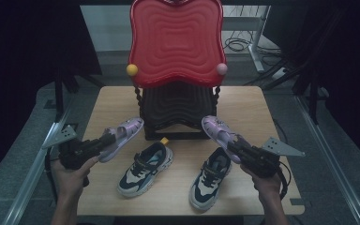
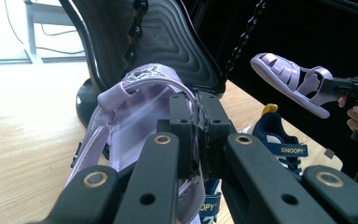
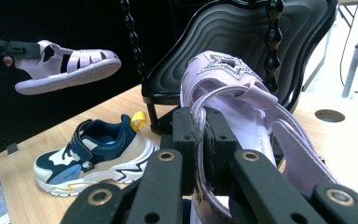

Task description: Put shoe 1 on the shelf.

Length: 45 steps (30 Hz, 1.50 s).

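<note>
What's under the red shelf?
Under the red shelf sits a black ridged shelf on the table. The floor of that shelf is mostly in shadow, so I can't tell if anything lies deep inside.

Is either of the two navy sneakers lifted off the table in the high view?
No: both navy sneakers lie flat on the table; only the purple sandals are held up.

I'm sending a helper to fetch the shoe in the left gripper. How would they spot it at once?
Start at the red-and-black rack standing at the back of the table. Just left of its base, the left gripper holds a lilac sandal off the table. Unlike the two navy sneakers lying flat and the other sandal on the right, it is the raised lilac one on the left.
</note>
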Each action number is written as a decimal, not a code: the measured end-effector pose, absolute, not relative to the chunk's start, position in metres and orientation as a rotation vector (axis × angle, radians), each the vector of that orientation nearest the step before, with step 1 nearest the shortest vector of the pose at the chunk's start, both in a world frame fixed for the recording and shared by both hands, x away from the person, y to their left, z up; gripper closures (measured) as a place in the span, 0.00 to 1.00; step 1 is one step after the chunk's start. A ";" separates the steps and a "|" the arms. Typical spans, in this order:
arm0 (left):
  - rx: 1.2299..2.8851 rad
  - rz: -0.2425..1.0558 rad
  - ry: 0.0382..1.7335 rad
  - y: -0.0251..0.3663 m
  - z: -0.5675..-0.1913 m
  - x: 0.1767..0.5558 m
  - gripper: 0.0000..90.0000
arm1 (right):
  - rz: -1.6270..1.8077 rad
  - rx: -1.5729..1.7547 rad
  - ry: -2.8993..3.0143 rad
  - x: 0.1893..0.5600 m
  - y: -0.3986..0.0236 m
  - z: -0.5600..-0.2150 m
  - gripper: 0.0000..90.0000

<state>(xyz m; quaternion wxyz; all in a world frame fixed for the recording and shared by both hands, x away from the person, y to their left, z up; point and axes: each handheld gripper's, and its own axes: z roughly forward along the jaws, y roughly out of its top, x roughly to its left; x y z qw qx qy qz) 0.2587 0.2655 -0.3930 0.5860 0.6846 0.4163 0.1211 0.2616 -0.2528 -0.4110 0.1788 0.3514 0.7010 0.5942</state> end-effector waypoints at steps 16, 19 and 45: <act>1.595 0.276 0.954 0.256 -0.390 0.264 0.96 | 1.689 0.970 1.994 0.265 -0.241 -0.409 0.95; 1.597 0.273 0.952 0.254 -0.390 0.265 0.96 | 1.689 0.968 1.997 0.265 -0.240 -0.410 0.95; 1.574 0.281 0.948 0.238 -0.393 0.281 0.96 | 1.685 0.988 2.014 0.275 -0.221 -0.412 0.95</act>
